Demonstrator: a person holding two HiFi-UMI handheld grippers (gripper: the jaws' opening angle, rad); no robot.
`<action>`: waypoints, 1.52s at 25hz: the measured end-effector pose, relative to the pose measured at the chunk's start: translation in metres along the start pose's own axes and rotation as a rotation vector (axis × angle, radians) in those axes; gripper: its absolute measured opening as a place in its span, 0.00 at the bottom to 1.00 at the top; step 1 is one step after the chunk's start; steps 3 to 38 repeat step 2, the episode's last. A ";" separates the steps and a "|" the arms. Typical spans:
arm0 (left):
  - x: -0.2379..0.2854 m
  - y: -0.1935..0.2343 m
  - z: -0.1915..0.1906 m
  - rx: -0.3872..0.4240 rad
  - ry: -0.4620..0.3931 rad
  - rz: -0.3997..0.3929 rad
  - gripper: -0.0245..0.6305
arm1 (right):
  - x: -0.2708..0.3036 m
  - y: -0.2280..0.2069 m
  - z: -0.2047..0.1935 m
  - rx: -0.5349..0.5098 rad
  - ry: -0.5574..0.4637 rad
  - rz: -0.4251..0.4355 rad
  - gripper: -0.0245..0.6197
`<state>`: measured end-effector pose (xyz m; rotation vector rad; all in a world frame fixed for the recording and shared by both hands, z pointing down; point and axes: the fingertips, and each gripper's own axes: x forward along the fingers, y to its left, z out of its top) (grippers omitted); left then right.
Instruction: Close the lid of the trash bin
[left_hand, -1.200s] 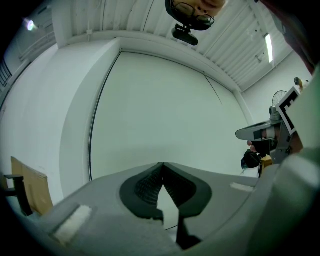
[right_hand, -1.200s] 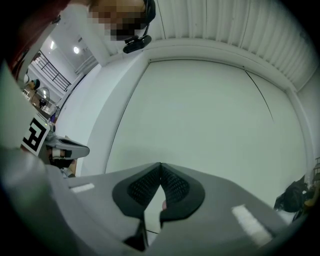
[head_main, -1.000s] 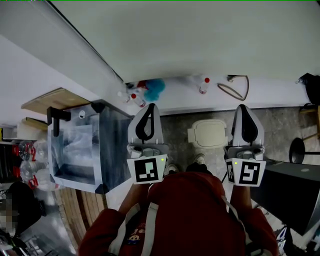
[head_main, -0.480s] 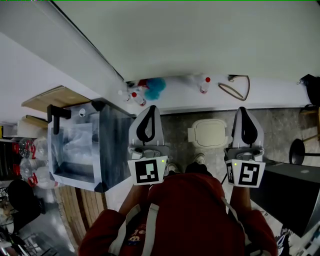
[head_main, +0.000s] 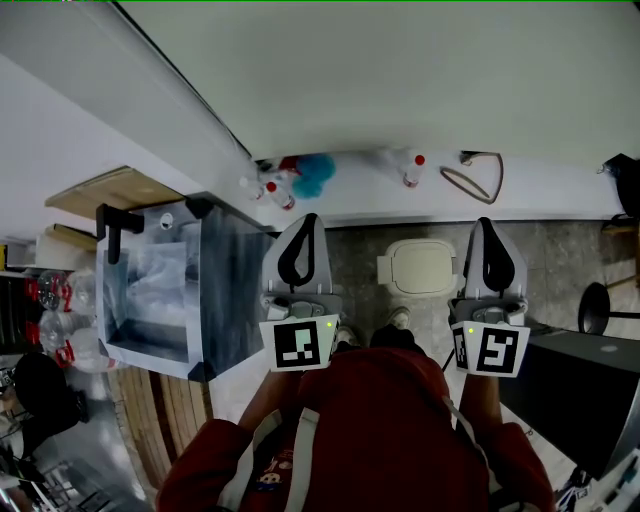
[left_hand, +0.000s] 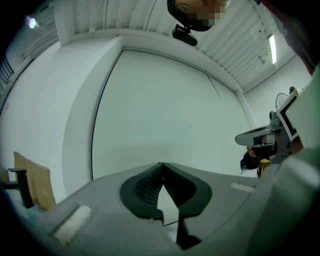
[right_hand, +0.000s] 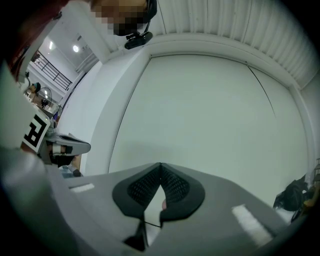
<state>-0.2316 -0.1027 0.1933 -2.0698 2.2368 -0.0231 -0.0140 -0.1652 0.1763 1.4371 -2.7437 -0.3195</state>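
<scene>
Grey moulded jaws of the left hand-held gripper (head_main: 307, 222) meet tip to tip on nothing; the right hand-held gripper (head_main: 486, 225) is likewise closed and empty; both point level. Between them, down on the floor (head_main: 560, 250) by the person's feet, stands the cream trash bin (head_main: 384, 272); its lid (head_main: 424, 262) looks like light, stiff, smooth plastic, probably hinged; whether it is fully down I cannot tell; pressing on its front edge with closed tips seems better than pinching.

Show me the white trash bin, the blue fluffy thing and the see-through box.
Trash bin (head_main: 420, 268), head view, lid's middle.
Blue fluffy thing (head_main: 313, 176), head view, fuzzy centre.
See-through box (head_main: 232, 290), head view, side wall.
</scene>
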 end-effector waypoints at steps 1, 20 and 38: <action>0.000 0.000 0.000 -0.002 0.002 0.000 0.04 | 0.000 0.000 0.000 0.001 0.002 0.000 0.04; -0.001 0.000 -0.001 -0.004 0.003 0.001 0.04 | -0.001 -0.001 0.000 0.002 0.004 0.000 0.04; -0.001 0.000 -0.001 -0.004 0.003 0.001 0.04 | -0.001 -0.001 0.000 0.002 0.004 0.000 0.04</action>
